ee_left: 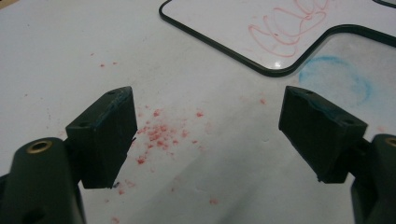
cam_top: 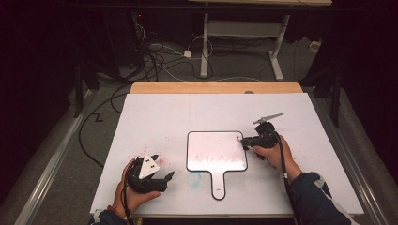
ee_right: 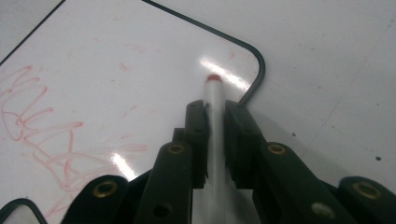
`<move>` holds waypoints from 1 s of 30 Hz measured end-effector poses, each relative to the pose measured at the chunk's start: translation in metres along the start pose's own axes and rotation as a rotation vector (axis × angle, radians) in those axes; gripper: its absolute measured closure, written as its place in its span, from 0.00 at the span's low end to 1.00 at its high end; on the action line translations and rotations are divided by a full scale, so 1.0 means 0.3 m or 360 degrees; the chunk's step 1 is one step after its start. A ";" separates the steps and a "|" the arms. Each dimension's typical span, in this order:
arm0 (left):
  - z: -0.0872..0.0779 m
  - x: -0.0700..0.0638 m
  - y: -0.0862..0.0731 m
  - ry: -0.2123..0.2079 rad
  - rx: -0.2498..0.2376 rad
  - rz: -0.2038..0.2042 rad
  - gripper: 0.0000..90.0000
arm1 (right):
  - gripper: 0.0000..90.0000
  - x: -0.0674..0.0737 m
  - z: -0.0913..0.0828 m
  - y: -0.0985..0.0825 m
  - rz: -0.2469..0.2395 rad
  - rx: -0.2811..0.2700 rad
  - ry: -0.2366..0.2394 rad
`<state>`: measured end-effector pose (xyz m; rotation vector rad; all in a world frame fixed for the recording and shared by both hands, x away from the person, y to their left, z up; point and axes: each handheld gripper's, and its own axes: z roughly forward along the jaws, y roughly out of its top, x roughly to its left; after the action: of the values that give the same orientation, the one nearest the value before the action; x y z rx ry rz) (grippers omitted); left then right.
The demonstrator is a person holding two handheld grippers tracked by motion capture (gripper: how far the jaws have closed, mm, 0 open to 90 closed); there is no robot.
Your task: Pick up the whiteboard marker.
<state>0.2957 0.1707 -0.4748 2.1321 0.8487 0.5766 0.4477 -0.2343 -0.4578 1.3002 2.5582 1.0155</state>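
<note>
A small white board with a black rim and a short handle lies flat mid-table, red scribbles along its near part. At the board's right top corner my right gripper is shut on a white marker. The marker's red tip touches the board just inside the rim. Lower left of the board, my left gripper rests near the table's front edge. Its jaws stand wide open with nothing between them, above red crumbs. The board's corner shows beyond them.
A white sheet covers the table, with a wooden strip at its far edge. A blue smear marks the sheet left of the board's handle. Cables and a desk frame stand on the floor beyond.
</note>
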 end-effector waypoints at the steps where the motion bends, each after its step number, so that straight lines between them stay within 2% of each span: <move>1: 0.001 0.000 0.001 -0.0005 0.0002 -0.0001 0.20 | 0.90 0.000 -0.001 -0.001 -0.0005 0.0002 0.0004; 4: 0.009 -0.001 0.008 -0.0025 -0.0002 -0.0026 0.20 | 0.90 0.009 -0.010 0.001 -0.0024 -0.0023 -0.0003; 5: 0.012 0.000 0.014 -0.0045 -0.0015 -0.0051 0.22 | 0.90 0.027 -0.026 0.008 -0.0056 -0.0070 0.0000; 6: 0.016 0.000 0.024 -0.0074 -0.0037 -0.0084 0.22 | 0.90 0.027 -0.026 0.008 -0.0056 -0.0070 0.0000; 7: 0.020 0.000 0.035 -0.0097 -0.0055 -0.0112 0.22 | 0.90 0.051 -0.045 0.015 -0.0083 -0.0141 0.0015; 8: 0.028 -0.001 0.059 -0.0140 -0.0092 -0.0148 0.22 | 0.90 0.051 -0.045 0.015 -0.0083 -0.0141 0.0015; 9: 0.036 -0.005 0.082 -0.0179 -0.0131 -0.0179 0.24 | 0.90 0.094 -0.066 0.025 -0.0126 -0.0222 0.0038; 10: 0.043 -0.008 0.102 -0.0211 -0.0160 -0.0202 0.24 | 0.90 0.094 -0.066 0.025 -0.0126 -0.0222 0.0038; 11: 0.058 -0.018 0.135 -0.0272 -0.0202 -0.0233 0.25 | 0.90 0.135 -0.079 0.033 -0.0172 -0.0290 0.0075; 12: 0.088 -0.038 0.182 -0.0371 -0.0254 -0.0268 0.25 | 0.90 0.152 -0.084 0.035 -0.0181 -0.0310 0.0088; 13: 0.088 -0.038 0.182 -0.0371 -0.0254 -0.0268 0.26 | 0.90 0.173 -0.088 0.039 -0.0201 -0.0340 0.0100; 14: 0.108 -0.053 0.211 -0.0400 -0.0268 -0.0261 0.26 | 0.90 0.173 -0.088 0.039 -0.0201 -0.0340 0.0100; 15: 0.135 -0.074 0.245 -0.0444 -0.0277 -0.0252 0.27 | 0.90 0.214 -0.097 0.042 -0.0210 -0.0418 0.0154; 16: 0.151 -0.086 0.266 -0.0467 -0.0280 -0.0241 0.27 | 0.90 0.214 -0.097 0.042 -0.0210 -0.0418 0.0154; 17: 0.171 -0.103 0.291 -0.0489 -0.0292 -0.0233 0.28 | 0.90 0.240 -0.100 0.040 -0.0209 -0.0481 0.0203; 19: 0.213 -0.132 0.338 -0.0582 -0.0323 -0.0248 0.29 | 0.90 0.253 -0.101 0.038 -0.0211 -0.0514 0.0223; 20: 0.230 -0.145 0.355 -0.0597 -0.0337 -0.0262 0.29 | 0.90 0.270 -0.102 0.034 -0.0221 -0.0544 0.0226; 21: 0.246 -0.155 0.371 -0.0603 -0.0344 -0.0280 0.29 | 0.90 0.279 -0.104 0.029 -0.0222 -0.0584 0.0275; 24: 0.286 -0.174 0.404 -0.0662 -0.0387 -0.0348 0.38 | 0.90 0.304 -0.119 0.013 -0.0206 -0.0693 0.0283; 25: 0.293 -0.179 0.410 -0.0671 -0.0395 -0.0354 0.38 | 0.90 0.304 -0.119 0.013 -0.0206 -0.0693 0.0283; 26: 0.307 -0.187 0.421 -0.0769 -0.0452 -0.0341 0.47 | 0.90 0.306 -0.128 0.003 -0.0194 -0.0734 0.0262; 27: 0.307 -0.187 0.421 -0.0769 -0.0452 -0.0341 0.52 | 0.90 0.306 -0.132 -0.001 -0.0173 -0.0756 0.0266; 28: 0.311 -0.196 0.427 -0.0779 -0.0464 -0.0315 0.58 | 0.90 0.304 -0.137 -0.005 -0.0164 -0.0771 0.0269; 30: 0.313 -0.208 0.436 -0.0754 -0.0488 -0.0283 0.65 | 0.90 0.303 -0.152 -0.011 -0.0181 -0.0803 0.0240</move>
<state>0.3624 0.0158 -0.4381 1.7832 0.6258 0.0887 0.3715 -0.1913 -0.4061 0.9619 2.2157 1.6444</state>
